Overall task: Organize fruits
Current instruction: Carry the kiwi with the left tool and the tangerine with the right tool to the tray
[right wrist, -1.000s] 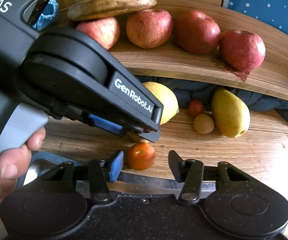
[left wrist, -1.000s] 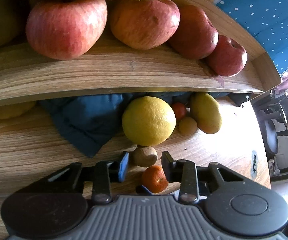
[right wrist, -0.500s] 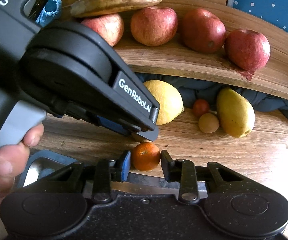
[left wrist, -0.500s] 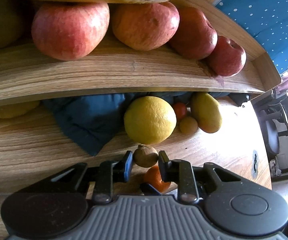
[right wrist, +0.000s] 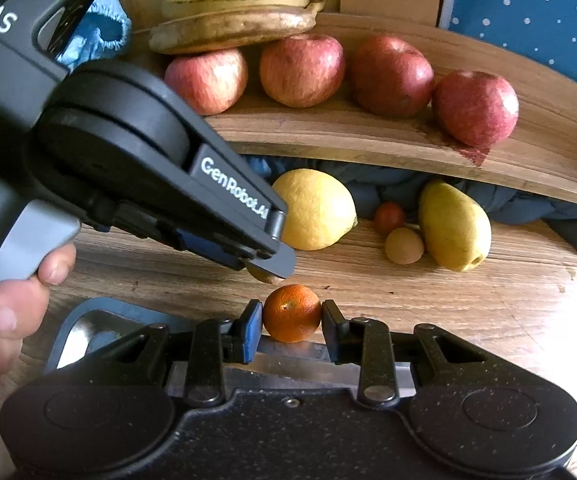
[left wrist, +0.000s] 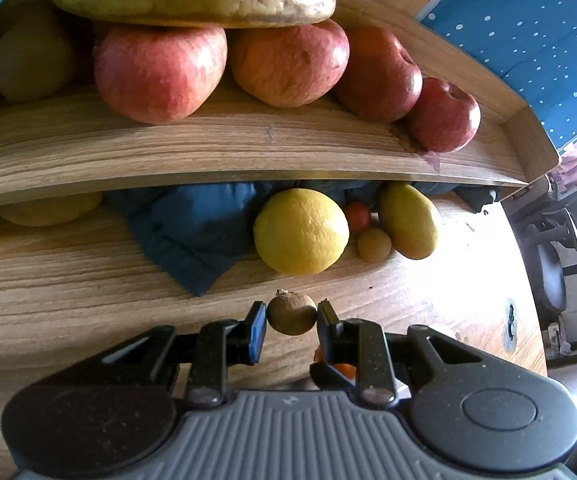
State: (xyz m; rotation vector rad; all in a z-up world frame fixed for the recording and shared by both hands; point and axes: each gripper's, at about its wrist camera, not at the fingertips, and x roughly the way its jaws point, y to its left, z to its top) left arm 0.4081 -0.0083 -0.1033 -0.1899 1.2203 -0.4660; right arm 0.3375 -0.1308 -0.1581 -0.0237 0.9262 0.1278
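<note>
Both jaws closed in the last second: left gripper now grasps the small brown round fruit, right gripper the small orange mandarin (both look ready to lift).

Bare surface lies open to the right; the lemon and overhanging shelf block ahead.

Apples on shelf; lemon beneath; bananas atop.
</note>
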